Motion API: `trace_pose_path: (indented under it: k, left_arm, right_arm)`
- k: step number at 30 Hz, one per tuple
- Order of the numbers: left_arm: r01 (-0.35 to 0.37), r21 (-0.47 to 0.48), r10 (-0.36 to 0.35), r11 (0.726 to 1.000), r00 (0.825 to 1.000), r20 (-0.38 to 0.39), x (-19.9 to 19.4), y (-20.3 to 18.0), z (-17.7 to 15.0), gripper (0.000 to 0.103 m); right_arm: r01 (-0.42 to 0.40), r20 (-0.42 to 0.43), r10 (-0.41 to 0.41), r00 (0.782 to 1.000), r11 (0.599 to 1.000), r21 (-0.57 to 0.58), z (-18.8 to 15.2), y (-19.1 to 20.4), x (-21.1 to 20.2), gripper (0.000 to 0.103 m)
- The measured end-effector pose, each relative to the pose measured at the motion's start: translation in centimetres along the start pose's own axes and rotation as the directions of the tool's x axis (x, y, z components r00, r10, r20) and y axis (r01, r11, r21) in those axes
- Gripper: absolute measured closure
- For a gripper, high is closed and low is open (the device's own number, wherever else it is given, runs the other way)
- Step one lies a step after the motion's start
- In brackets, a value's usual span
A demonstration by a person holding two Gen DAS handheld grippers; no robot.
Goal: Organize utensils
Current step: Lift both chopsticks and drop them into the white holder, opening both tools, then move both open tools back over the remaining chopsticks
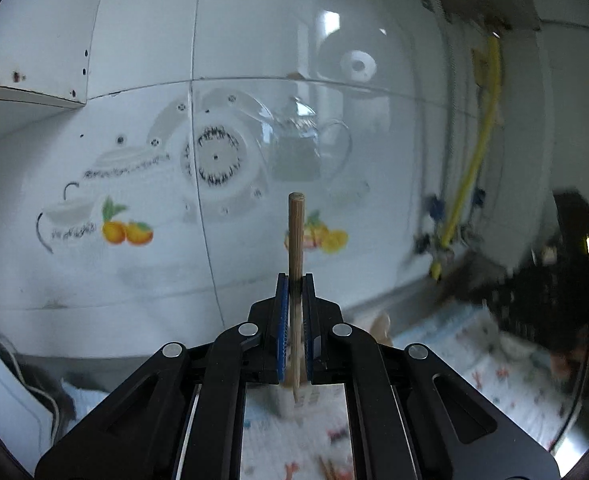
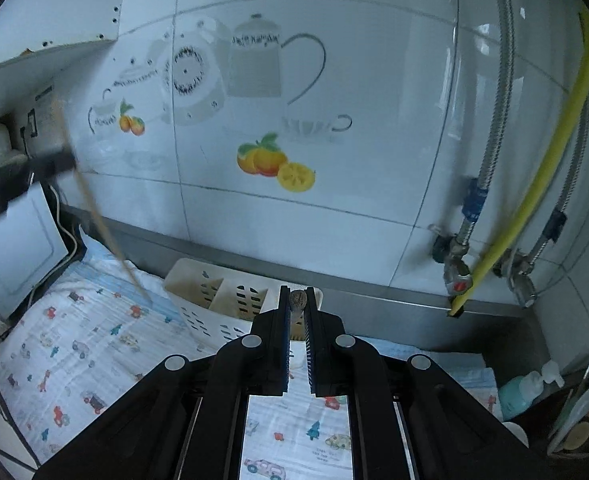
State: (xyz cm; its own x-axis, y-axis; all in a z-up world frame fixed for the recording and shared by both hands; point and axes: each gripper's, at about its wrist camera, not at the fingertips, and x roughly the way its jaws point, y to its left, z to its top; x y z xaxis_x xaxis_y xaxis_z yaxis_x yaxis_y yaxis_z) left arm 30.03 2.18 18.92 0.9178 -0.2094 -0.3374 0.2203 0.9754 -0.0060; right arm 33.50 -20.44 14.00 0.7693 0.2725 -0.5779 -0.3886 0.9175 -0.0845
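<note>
The left gripper (image 1: 296, 280) is clamped on a wooden chopstick (image 1: 296, 236), held upright in front of the tiled wall (image 1: 142, 60) (its tip points down toward the patterned cloth (image 1: 454, 360)); further right, the white utensil caddy (image 2: 214, 300) lies on that cloth against the wall; the right gripper (image 2: 297, 294) pinches a small rounded wooden utensil end (image 2: 297, 300) just above the caddy.

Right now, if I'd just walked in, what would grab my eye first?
Probably the wooden chopstick standing upright, pinched in the left gripper, against white wall tiles painted with oranges and teapots. Next, the bright yellow hose curving down the right wall, and the cream slotted utensil caddy on the cartoon-print cloth.
</note>
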Motion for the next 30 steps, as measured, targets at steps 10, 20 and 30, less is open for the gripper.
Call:
trace_pose_path:
  k: [10,20,30]
  left_arm:
    - [-0.016,-0.065,0.012,0.998,0.998,-0.059,6.3,0.6,-1.4,0.098]
    - [-0.001,-0.051,-0.006,0.999,0.991,-0.132,8.6,0.7,-3.6,0.094]
    - [-0.003,-0.042,0.000,0.999,0.998,-0.066,2.8,0.5,-2.7,0.074]
  right_arm:
    - [-0.008,-0.045,0.008,0.999,1.000,0.007,-1.2,-0.8,3.1,0.097]
    - [-0.001,-0.041,0.001,0.999,1.000,0.008,-1.7,-0.6,4.1,0.092]
    - [-0.032,0.041,0.031,0.999,0.999,0.024,-2.9,0.1,-2.1,0.081]
